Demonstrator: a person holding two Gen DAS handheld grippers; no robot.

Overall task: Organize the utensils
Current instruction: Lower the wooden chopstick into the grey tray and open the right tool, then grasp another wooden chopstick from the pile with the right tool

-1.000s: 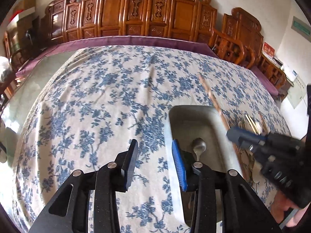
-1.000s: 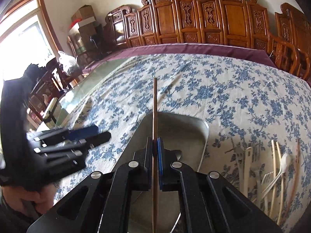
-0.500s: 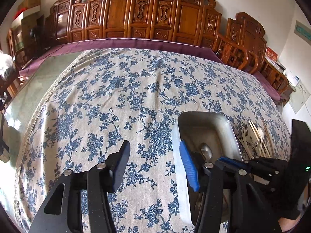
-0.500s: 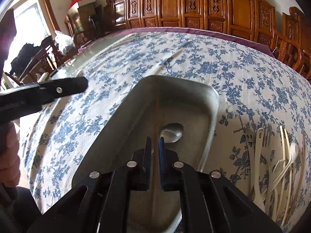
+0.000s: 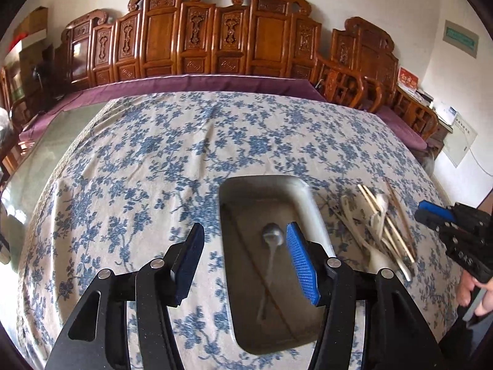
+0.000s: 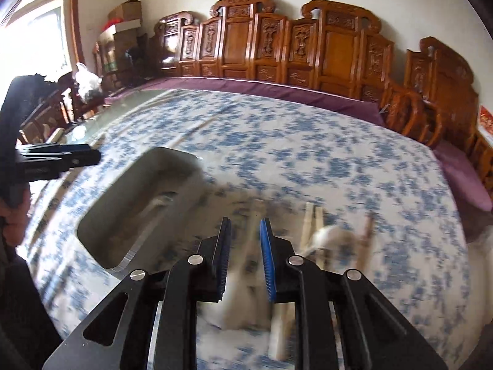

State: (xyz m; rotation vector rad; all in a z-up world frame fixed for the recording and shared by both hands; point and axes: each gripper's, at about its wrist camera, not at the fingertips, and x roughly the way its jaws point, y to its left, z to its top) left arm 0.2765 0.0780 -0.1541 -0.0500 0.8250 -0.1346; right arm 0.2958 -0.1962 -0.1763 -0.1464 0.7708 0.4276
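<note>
A grey metal tray lies on the floral tablecloth, holding a metal spoon and a brown chopstick. It also shows in the right wrist view, blurred. A pile of pale utensils and chopsticks lies right of the tray; in the right wrist view the pile is blurred. My left gripper is open and empty over the tray's left rim. My right gripper is open and empty above the pile, and shows at the right edge of the left wrist view.
The table has a blue-flowered cloth with a purple cloth beneath at the far edge. Carved wooden chairs line the far side and right. A glass-covered strip runs along the table's left.
My right gripper let go of the chopstick, which now lies in the tray, opened, and swung right over the utensil pile. My left gripper shifted slightly and stayed open.
</note>
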